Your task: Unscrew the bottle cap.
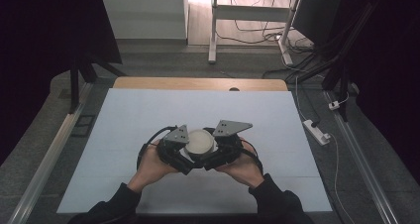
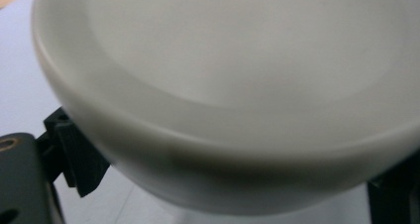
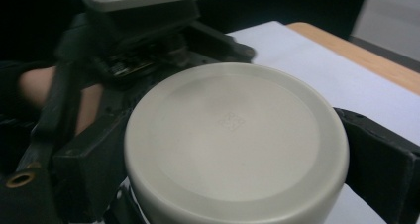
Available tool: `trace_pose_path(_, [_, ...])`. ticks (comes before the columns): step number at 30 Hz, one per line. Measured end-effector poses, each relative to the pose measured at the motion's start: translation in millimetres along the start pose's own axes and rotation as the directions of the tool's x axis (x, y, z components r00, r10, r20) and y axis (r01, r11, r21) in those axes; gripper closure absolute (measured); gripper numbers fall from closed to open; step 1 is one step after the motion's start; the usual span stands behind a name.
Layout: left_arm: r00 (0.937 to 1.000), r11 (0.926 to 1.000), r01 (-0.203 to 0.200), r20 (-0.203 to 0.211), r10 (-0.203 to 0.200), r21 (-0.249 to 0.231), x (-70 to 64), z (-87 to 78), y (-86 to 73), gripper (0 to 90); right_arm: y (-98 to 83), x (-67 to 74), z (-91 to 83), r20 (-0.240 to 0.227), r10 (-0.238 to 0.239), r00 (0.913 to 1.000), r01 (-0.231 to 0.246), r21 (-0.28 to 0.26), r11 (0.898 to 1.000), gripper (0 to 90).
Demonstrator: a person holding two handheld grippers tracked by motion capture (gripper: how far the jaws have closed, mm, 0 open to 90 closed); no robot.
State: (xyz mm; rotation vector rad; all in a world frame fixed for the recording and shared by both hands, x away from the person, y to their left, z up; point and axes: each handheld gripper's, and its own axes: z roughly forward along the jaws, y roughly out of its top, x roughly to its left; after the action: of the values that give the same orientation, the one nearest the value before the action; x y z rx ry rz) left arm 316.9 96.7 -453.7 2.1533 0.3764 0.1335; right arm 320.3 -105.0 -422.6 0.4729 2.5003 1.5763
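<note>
White round lid [image 1: 200,141], seen from the high view, sits between the two grippers near the middle of the pale sheet [image 1: 129,120] that covers the wooden table [image 1: 198,84], towards the person's side. From the right gripper view the right gripper [image 3: 237,149] has its black jaws pressed against opposite sides of the lid's rim, clasping it, with the left gripper [image 3: 124,50] and a hand [image 3: 37,85] close behind. In the left gripper view the lid [image 2: 237,95] looms large and blurred, a black jaw at each lower edge touching its rim, so the left gripper [image 2: 233,184] grasps it too
</note>
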Motion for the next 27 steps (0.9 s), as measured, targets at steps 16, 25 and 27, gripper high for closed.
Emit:
trace_pose_path(16, [0.9852, 0.9951, -0.098, 0.143, 0.095, 0.014, -5.1, 4.3, 1.2, 7.6, -5.1, -11.7, -11.0, -0.269, -0.077, 0.9600, 0.083, 0.011, 0.996, 4.0])
trace_pose_path(25, [0.9991, 0.9997, 0.024, -0.034, -0.024, -0.008, -0.4, -1.0, 0.4, 7.6, 5.1, 1.2, -7.3, -0.002, -0.044, 0.9990, 0.044, -0.003, 0.999, 0.0])
trace_pose_path(27, [0.9982, 0.9993, 0.034, -0.049, -0.035, -0.012, -0.7, -1.3, 0.3, 7.6, 4.4, 3.9, -3.6, 0.040, -0.050, 0.9980, 0.050, 0.007, 0.999, 0.0])
